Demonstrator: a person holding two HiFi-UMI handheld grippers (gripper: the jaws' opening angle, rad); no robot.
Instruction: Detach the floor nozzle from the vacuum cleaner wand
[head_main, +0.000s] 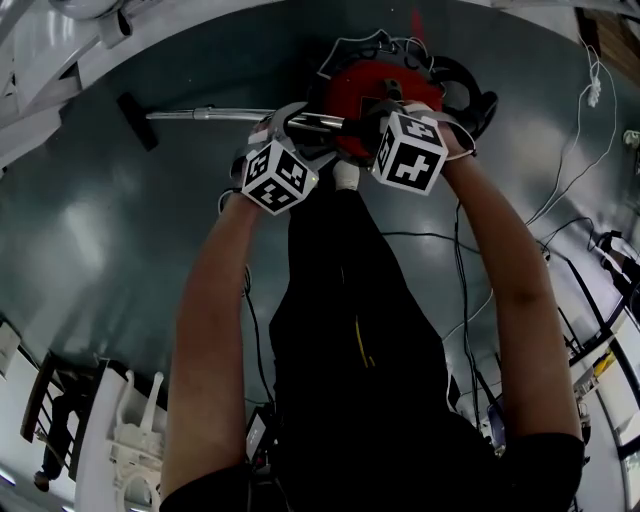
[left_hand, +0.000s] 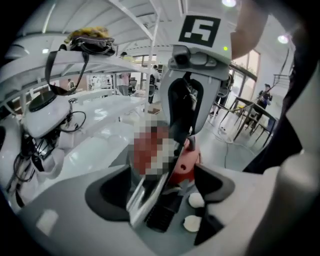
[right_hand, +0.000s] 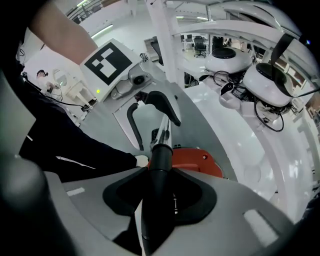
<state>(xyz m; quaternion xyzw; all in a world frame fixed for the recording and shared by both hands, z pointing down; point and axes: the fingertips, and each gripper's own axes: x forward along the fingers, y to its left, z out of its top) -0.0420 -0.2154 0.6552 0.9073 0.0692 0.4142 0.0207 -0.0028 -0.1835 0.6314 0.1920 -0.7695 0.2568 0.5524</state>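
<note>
No legible text, brand, number or sign in any view. Only coded black-and-white square patterns on the left white marker cube (head_main: 277, 178) and the right white marker cube (head_main: 410, 150). These are not characters. No print can be made out on the red vacuum cleaner body (head_main: 365, 95).

Chrome vacuum cleaner wand (head_main: 215, 114), lying level, running left from the red vacuum body (head_main: 365, 90). Black floor nozzle (head_main: 135, 107), slightly tilted, attached at the wand's far-left end, over grey floor (head_main: 100, 250).

Glossy grey floor (head_main: 120, 260) w/ loose cables (head_main: 461, 280) — white frames (right_hand: 162, 40), bright ceiling lights (left_hand: 229, 3).
</note>
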